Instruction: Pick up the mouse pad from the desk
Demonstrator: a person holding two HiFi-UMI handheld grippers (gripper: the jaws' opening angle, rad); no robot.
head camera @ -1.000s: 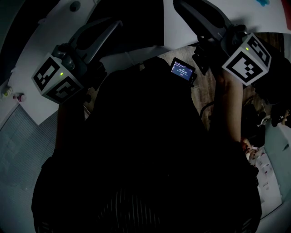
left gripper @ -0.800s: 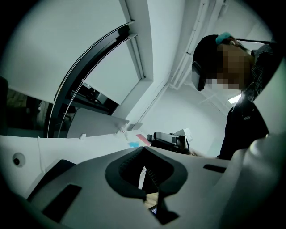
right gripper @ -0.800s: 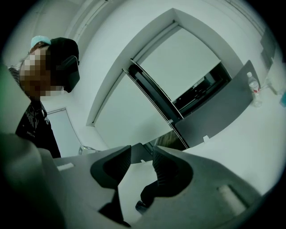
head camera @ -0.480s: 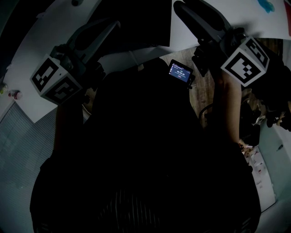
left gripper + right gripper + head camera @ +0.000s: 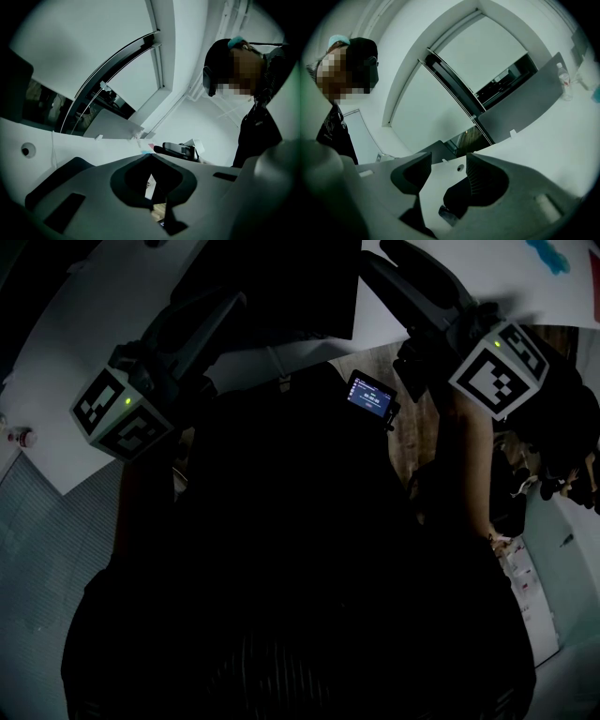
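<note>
both grippers have edged forward over the white surface (image 5: 66,362), and the right gripper (image 5: 449,161) has just been opening its jaws, now apart with only bare surface between them. the left gripper (image 5: 150,157) has its jaws together, empty. the flat black rectangular mouse pad (image 5: 272,287) lies on the surface ahead between the two, its right edge just left of the open jaws, so the right gripper seems nearer.

Head view: steep down from above. Both claw views: near level, low over shared white desk (image 5: 569,138).
</note>
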